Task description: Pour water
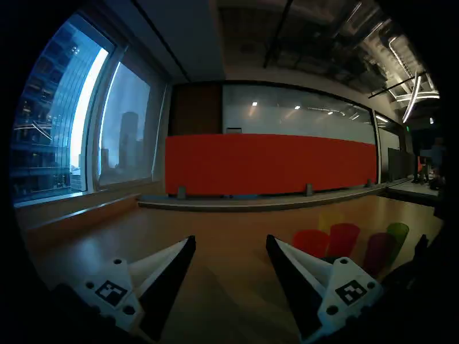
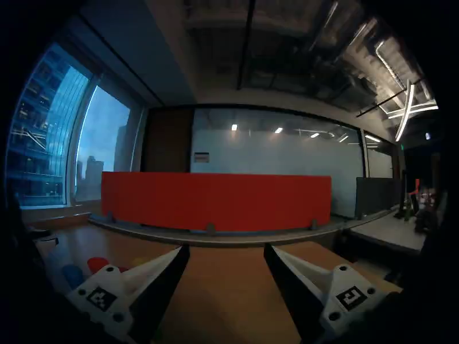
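In the left gripper view my left gripper [image 1: 230, 241] is open above the wooden table [image 1: 229, 229], with nothing between its fingers. To its right stand several coloured plastic cups: an orange-red one [image 1: 310, 241], a red one [image 1: 343, 237], a purple one [image 1: 377, 250] and a green one [image 1: 397, 231], partly behind the right finger. A faint yellow cup [image 1: 328, 220] stands behind them. In the right gripper view my right gripper [image 2: 225, 250] is open over the table [image 2: 229, 286], holding nothing. Coloured cups, a red one [image 2: 97, 264] and a blue one [image 2: 73, 275], show low at the left behind its left finger.
A long red partition [image 1: 269, 163] runs along the table's far edge. Large windows [image 1: 69, 132] line the left side. A second desk [image 2: 390, 229] with dark objects lies at the right. The room is dim.
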Tool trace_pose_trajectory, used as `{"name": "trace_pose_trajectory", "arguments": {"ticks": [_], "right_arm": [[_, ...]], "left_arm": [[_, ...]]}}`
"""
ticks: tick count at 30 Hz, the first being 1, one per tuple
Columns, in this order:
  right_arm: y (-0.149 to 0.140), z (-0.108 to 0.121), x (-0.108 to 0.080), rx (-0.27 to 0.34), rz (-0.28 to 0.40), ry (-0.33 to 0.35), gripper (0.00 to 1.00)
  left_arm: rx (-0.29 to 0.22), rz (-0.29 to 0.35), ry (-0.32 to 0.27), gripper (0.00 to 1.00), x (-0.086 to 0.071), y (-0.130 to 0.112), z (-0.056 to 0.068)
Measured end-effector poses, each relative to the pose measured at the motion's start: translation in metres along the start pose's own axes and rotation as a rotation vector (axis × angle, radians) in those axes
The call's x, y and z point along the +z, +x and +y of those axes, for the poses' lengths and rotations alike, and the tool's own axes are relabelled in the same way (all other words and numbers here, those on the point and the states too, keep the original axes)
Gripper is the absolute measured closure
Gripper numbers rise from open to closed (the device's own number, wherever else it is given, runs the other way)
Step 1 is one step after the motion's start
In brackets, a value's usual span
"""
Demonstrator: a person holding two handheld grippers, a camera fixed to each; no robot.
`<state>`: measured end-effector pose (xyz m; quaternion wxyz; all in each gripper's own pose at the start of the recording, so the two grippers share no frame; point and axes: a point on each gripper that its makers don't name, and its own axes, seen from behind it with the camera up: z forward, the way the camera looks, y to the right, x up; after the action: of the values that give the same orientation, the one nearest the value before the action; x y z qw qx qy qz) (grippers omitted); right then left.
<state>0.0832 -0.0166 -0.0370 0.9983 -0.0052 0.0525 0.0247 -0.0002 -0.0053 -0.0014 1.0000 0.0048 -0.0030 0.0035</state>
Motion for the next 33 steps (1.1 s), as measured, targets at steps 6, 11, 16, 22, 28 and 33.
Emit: {"name": "trace_pose_trajectory", "arguments": {"ticks": [6,11,16,22,28,33], "right_arm": [[-0.002,0.0,0.0,0.001,-0.001,0.001,0.0],[-0.002,-0.002,0.0,0.004,0.003,0.008,0.0],[0.0,-0.001,-0.004,0.001,0.017,0.01,0.0],[-0.009,0.004,-0.006,-0.01,0.016,0.005,0.0],[-0.021,0.008,-0.004,-0.029,0.013,0.002,0.0],[-0.032,0.005,0.002,-0.043,0.013,0.017,0.0]], "left_arm": [[0.002,-0.001,0.0,0.09,0.0,-0.001,0.001],[0.002,-0.002,0.0,0.09,0.0,0.0,0.001],[0.003,-0.002,0.0,0.09,0.0,0.0,0.0],[0.002,-0.002,0.0,0.09,0.0,0.0,0.0],[0.003,-0.003,0.0,0.09,0.0,0.0,0.001],[0.003,-0.003,0.0,0.09,0.0,0.0,0.0]]}}
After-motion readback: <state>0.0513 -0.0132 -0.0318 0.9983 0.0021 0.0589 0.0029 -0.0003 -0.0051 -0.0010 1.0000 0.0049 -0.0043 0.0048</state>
